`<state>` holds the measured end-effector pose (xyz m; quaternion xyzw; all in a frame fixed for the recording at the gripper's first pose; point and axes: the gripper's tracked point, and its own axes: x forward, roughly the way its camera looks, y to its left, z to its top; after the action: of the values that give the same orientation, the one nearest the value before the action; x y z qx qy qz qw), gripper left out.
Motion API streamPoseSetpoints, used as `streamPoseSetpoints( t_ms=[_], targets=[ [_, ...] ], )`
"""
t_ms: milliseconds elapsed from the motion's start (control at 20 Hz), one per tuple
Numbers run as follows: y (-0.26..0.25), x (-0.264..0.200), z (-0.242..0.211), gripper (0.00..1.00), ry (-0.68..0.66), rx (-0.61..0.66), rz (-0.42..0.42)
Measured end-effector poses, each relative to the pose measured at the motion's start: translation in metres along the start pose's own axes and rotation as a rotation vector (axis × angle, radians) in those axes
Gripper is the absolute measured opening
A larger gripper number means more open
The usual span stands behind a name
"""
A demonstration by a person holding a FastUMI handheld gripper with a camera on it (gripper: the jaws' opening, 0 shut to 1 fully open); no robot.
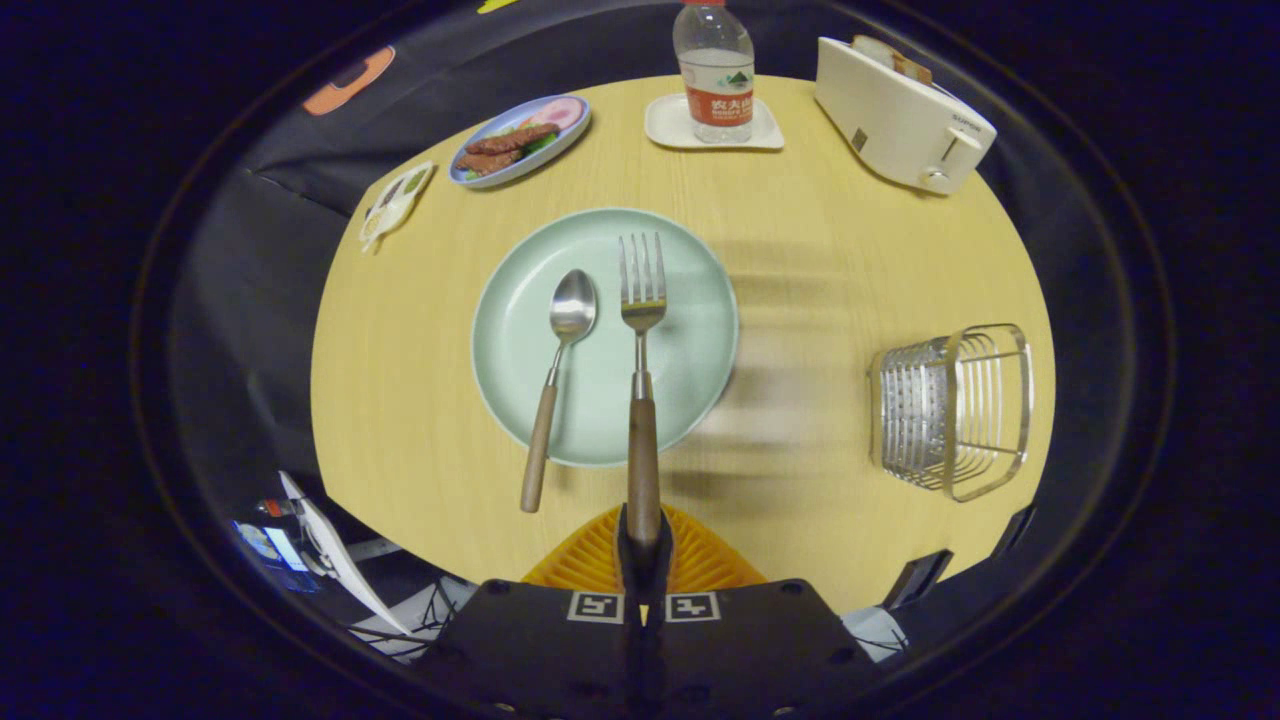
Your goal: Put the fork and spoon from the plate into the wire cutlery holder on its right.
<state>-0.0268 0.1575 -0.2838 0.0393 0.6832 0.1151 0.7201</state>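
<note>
Gripper view: the gripper (643, 535), level above the table, clamps the wooden-handled steel fork (642, 380) over the pale green round plate (520, 350).

A round, pale wooden table (820, 300) with fine straight grain stands in a booth walled with black cloth (270, 230). The light is even and soft, casting faint blurred shadows across the tabletop towards its right edge. Past the table's near left edge, the floor area holds white sheets (335, 560), thin dark cables (432, 605) and a small lit screen (272, 545).
</note>
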Motion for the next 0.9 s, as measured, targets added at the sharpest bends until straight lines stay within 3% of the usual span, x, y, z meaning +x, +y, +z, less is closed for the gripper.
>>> streamPoseSetpoints(
  t_ms=[400,550,900],
  targets=[
    [-0.103,-0.111,-0.007,0.0,-0.038,0.017,-0.074],
    [-0.145,-0.119,-0.019,0.01,0.002,0.03,-0.129],
    [-0.167,-0.1,-0.043,0.01,0.145,0.091,-0.078]
  ],
)
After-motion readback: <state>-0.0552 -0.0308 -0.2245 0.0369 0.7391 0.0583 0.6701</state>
